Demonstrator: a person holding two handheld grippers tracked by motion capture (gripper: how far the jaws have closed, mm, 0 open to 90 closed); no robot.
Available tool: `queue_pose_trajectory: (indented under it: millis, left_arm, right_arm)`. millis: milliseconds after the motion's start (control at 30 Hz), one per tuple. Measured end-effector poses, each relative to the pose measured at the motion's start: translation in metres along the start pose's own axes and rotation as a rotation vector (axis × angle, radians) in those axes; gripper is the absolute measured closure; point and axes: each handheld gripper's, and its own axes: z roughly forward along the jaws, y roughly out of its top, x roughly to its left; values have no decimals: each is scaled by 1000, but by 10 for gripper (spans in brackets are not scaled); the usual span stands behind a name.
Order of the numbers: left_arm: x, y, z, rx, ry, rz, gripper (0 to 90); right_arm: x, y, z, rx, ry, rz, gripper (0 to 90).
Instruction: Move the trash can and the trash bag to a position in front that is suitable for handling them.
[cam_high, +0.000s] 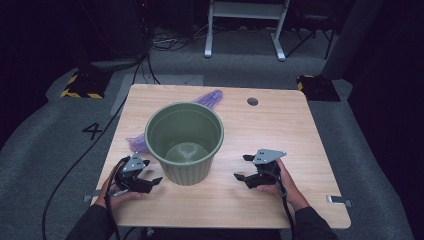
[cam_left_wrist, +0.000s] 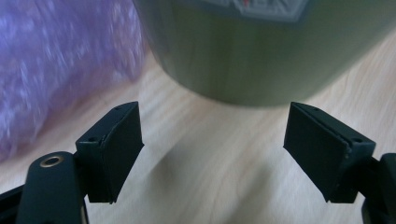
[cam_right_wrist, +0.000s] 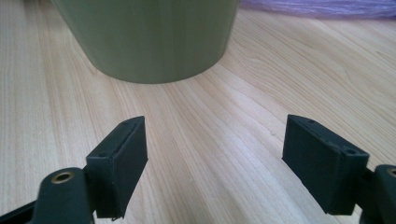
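Green bin (cam_high: 184, 142) upright (both tongs apart, empty).

One camera hangs high on the person's side, looking forward and down over the whole surface (cam_high: 280, 125). The other two ride low on the tools, each peering along its own black fingers (cam_left_wrist: 112, 149) (cam_right_wrist: 116, 165) from close above the wood. All three share the green pot (cam_high: 184, 142) (cam_left_wrist: 261, 56) (cam_right_wrist: 149, 37), just ahead of both finger pairs.
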Motion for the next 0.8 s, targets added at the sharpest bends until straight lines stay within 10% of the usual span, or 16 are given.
queue_pose_trajectory:
  millis: [300,800]
  left_arm:
    - [-3,20,10,-3,-140,83,174]
    - [-31,62,55,8,-165,148,172]
  right_arm:
    - [-13,-14,-15,12,-24,34,223]
    - [-34,-42,-43,-2,-81,112,231]
